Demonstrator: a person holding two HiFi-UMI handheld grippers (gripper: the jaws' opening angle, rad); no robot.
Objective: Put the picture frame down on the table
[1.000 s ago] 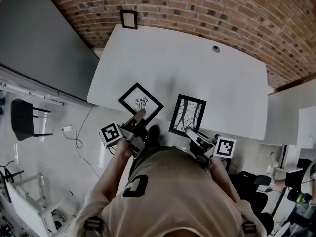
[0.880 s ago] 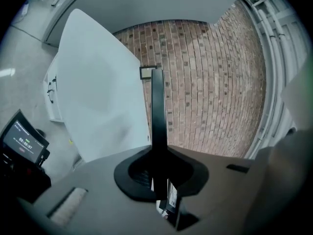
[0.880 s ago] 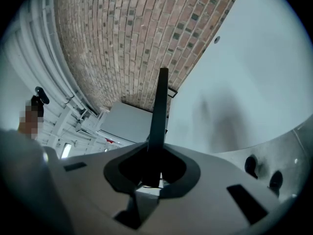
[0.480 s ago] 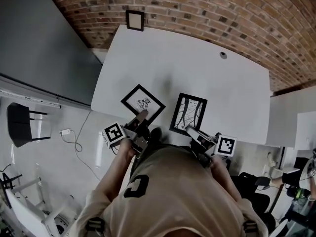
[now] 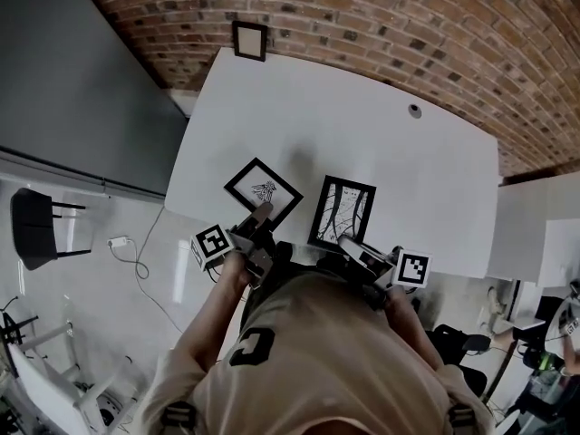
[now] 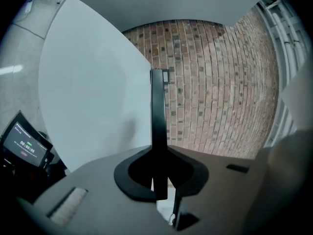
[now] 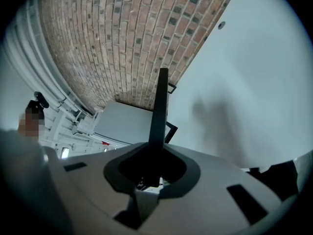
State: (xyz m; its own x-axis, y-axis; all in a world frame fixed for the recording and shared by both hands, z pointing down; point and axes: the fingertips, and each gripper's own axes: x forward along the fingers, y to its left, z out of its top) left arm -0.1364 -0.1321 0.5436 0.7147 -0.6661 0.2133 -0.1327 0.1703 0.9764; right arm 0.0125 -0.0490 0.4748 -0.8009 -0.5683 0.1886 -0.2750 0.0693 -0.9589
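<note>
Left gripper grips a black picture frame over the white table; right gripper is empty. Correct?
No. The right gripper is not empty: the right gripper view shows it shut on a second black frame. The left gripper does grip its picture frame over the white table.

A white table (image 5: 362, 134) is being backed by a red brick wall (image 5: 408, 25). At its left, a grey panel (image 5: 72, 80) is being stood, and the pale, glossy floor (image 5: 100, 297) is being occupied by a black chair (image 5: 36, 229) and a loose cable (image 5: 145, 256).
</note>
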